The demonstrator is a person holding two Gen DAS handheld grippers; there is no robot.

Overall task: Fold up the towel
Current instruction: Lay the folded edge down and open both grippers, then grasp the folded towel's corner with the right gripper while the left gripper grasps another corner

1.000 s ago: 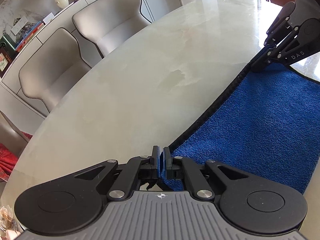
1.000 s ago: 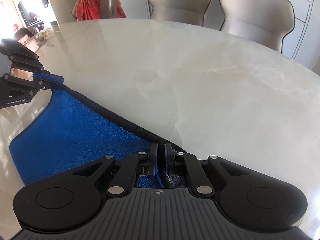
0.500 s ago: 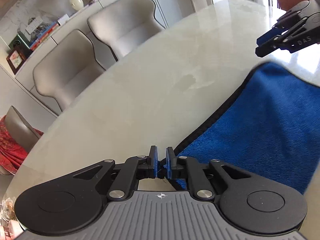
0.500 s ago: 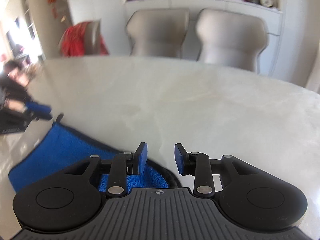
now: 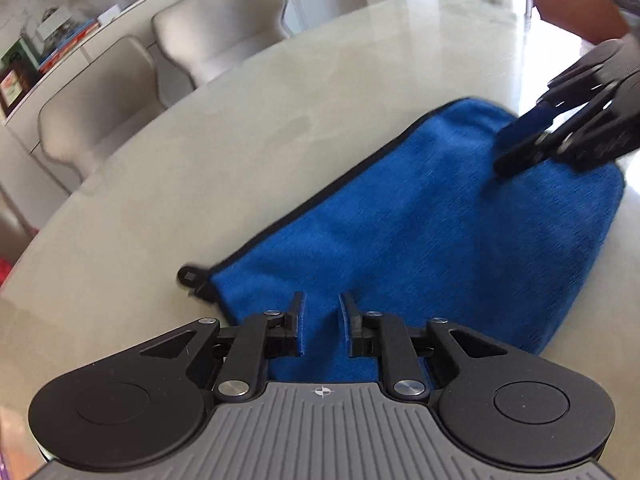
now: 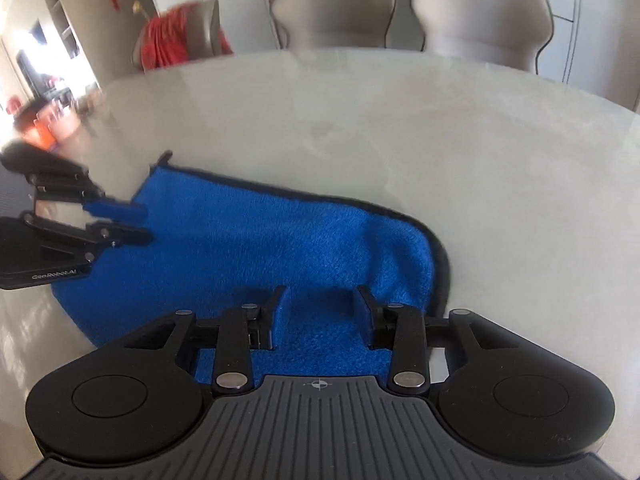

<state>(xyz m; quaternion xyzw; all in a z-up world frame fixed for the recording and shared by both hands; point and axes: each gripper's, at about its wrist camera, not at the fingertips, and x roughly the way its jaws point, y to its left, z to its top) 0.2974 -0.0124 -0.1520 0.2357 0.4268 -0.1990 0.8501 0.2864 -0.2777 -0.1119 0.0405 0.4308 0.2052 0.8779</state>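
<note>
Blue towel (image 6: 248, 248) lies flat on the table (image 6: 440, 140), apparently folded once. Left tongs (image 5: 321, 320) and right tongs (image 6: 320, 312) both gape, holding nothing. Further folds likely remain.

1. We see the left gripper (image 5: 320, 312) with black linkages, silver rivets and blue finger pads.
2. The right gripper (image 6: 318, 304) matches it: ribbed grey housing, round black side discs, a small crosshair mark.
</note>
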